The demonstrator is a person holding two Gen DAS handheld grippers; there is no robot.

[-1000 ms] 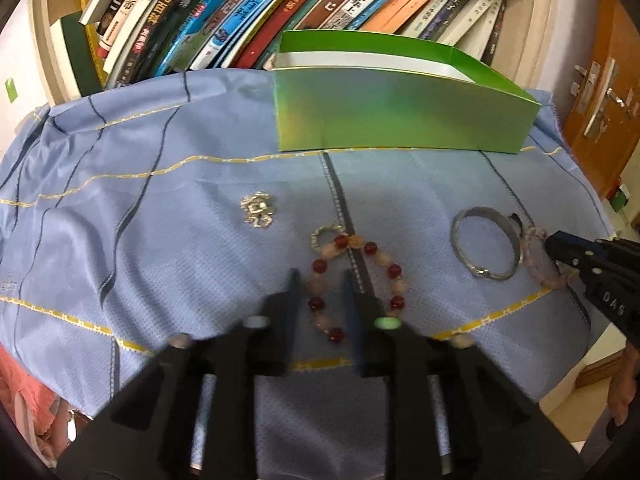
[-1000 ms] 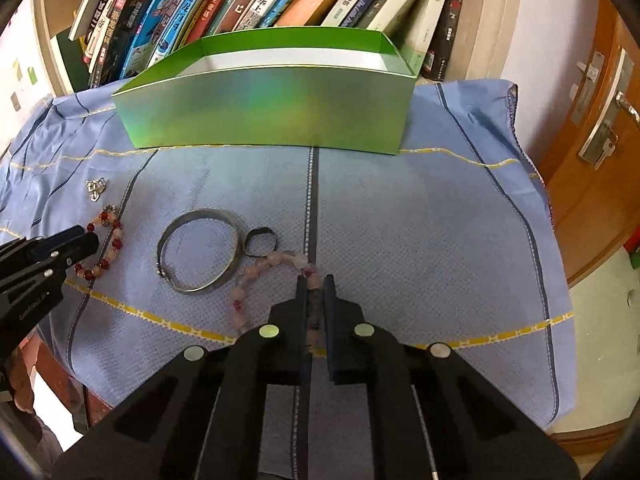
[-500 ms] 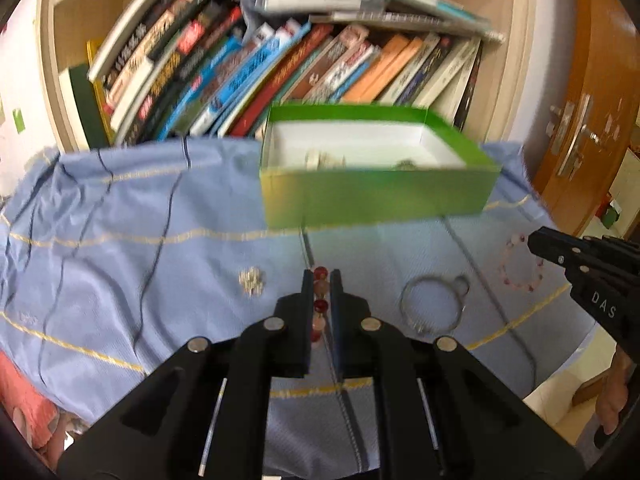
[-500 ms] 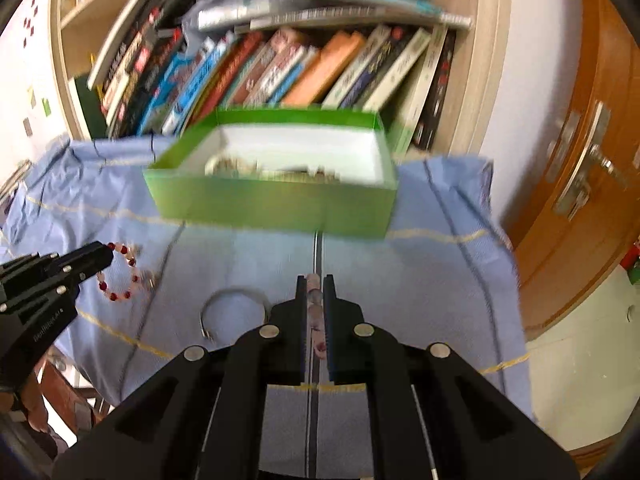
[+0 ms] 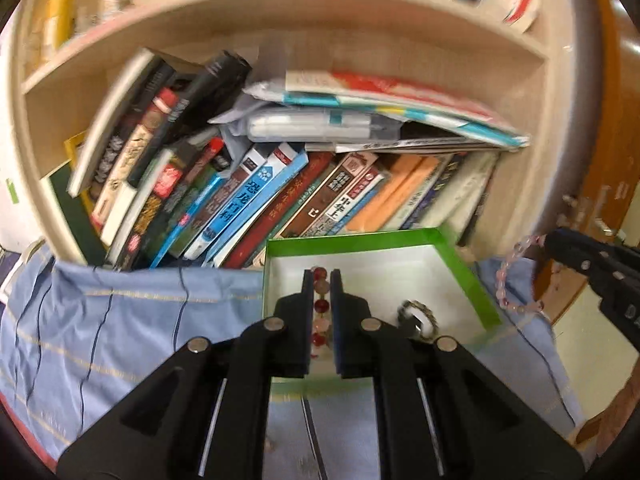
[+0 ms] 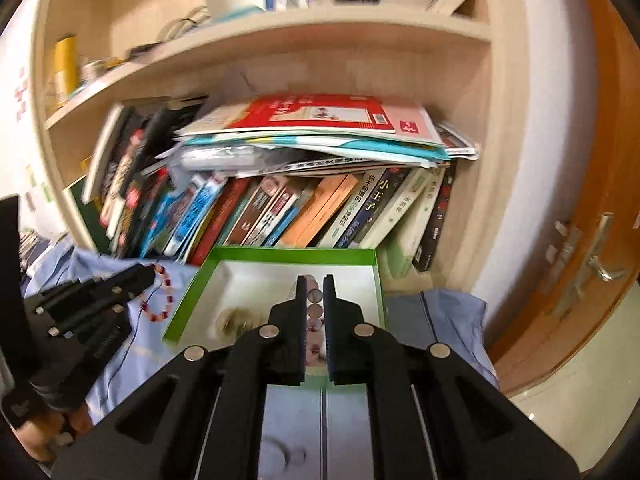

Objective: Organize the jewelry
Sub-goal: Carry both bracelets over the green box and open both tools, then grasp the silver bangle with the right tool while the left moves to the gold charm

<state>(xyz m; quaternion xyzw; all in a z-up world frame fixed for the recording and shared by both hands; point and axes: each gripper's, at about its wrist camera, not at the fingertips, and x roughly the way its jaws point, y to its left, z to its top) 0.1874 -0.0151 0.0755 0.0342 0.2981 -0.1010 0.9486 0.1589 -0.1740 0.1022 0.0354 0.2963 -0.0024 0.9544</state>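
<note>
Leaning books (image 5: 256,208) fill the wooden shelf (image 6: 472,208) behind a tabletop draped in blue cloth (image 5: 120,320), where a green box (image 5: 464,264) with a white floor sits open. Left tool (image 5: 321,274) is closed down on a bracelet of red and pale beads (image 5: 320,308), which hangs as a strand between the two fingers, its long axis running along them toward the shelf, above the box interior. Right tool (image 6: 315,280) is likewise pinched onto a pink bead bracelet (image 6: 314,312), also strung lengthwise between its fingers over the box; from the left wrist view its loop (image 5: 508,276) dangles downward beside the box's right wall. A metal ring (image 5: 418,318) lies inside the box, with what may be more jewelry, too blurred to name.
</note>
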